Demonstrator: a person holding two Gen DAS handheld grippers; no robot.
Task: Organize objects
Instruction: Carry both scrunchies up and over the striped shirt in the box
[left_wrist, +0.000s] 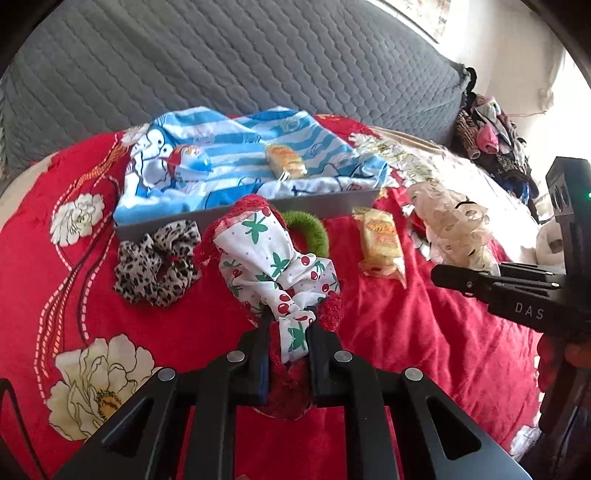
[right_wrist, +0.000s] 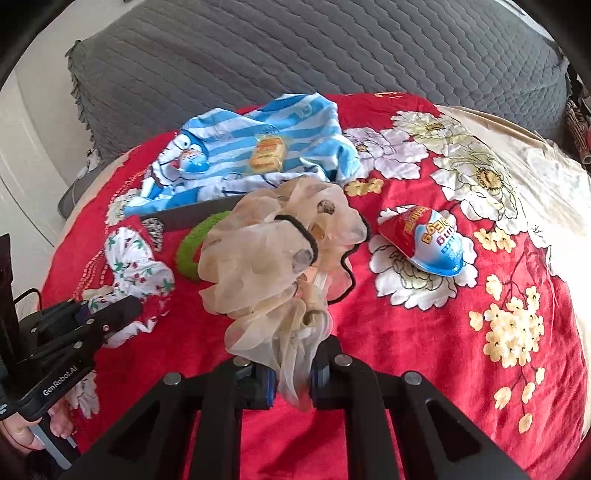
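Observation:
My left gripper (left_wrist: 290, 325) is shut on a white cherry-print cloth with red trim (left_wrist: 271, 254), held over the red floral bedspread; the cloth also shows in the right wrist view (right_wrist: 138, 264). My right gripper (right_wrist: 293, 373) is shut on a sheer cream scrunchie (right_wrist: 273, 243) with a black hair tie around it; that scrunchie also shows in the left wrist view (left_wrist: 450, 225). A grey tray (left_wrist: 325, 208) lined with blue striped cloth holds a chocolate egg (left_wrist: 190, 162) and a yellow snack pack (left_wrist: 286, 160).
A leopard scrunchie (left_wrist: 159, 258), a green scrunchie (left_wrist: 314, 229) and a second yellow snack pack (left_wrist: 382, 240) lie before the tray. Another chocolate egg (right_wrist: 430, 242) lies on the bedspread at right. A grey quilted cushion (left_wrist: 221, 62) stands behind. A clothes pile (left_wrist: 491, 136) sits far right.

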